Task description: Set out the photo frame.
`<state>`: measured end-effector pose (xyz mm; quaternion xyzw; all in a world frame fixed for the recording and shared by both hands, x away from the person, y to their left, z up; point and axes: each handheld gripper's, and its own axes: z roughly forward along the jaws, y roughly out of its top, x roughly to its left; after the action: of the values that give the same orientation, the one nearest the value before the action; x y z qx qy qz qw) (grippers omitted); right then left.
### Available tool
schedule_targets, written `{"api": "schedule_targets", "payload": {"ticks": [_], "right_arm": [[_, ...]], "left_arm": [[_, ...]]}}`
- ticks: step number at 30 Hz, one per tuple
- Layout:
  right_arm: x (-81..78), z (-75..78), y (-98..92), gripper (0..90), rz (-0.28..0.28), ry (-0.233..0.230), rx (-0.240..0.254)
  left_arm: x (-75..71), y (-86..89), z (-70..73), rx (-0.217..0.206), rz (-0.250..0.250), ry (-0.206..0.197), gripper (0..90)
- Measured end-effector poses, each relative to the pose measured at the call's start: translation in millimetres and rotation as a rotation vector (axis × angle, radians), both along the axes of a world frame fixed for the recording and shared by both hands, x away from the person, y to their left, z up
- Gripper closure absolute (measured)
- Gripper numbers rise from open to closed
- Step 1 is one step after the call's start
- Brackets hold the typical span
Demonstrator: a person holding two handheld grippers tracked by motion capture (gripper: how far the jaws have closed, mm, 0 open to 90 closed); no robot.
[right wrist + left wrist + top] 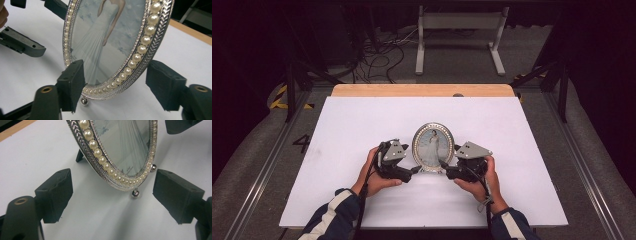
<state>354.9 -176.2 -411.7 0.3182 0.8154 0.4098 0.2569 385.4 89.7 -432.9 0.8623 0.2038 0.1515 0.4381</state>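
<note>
Left gripper (112,195): jaws apart, with the lower edge of the frame (120,152) between them and touching neither pad. Right gripper (117,85): jaws also apart, straddling the frame's lower rim; the left pad overlaps the rim and contact can't be told, the right pad stands clear. The oval, pearl-edged frame stands upright on small ball feet on the white table (362,120), near its middle, a hand (374,180) on each side

Oval pearl-rimmed frame (117,152) upright, seemingly clear between parted tongs (112,195)
</note>
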Motion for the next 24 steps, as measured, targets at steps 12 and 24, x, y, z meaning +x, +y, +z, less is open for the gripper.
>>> {"api": "schedule_targets", "payload": {"ticks": [12, 24], "right_arm": [[3.2, -10.9, 2.6, 16.8, 0.063, 0.060, -0.010], [1.4, -14.3, 4.2, 15.0, 0.042, 0.048, -0.065]], "left_arm": [[-0.2, -1.1, -2.5, 0.032, -0.028, 0.005, 9.2], [-4.1, 2.7, -2.4, 0.083, -0.012, -0.025, 9.2]]}}
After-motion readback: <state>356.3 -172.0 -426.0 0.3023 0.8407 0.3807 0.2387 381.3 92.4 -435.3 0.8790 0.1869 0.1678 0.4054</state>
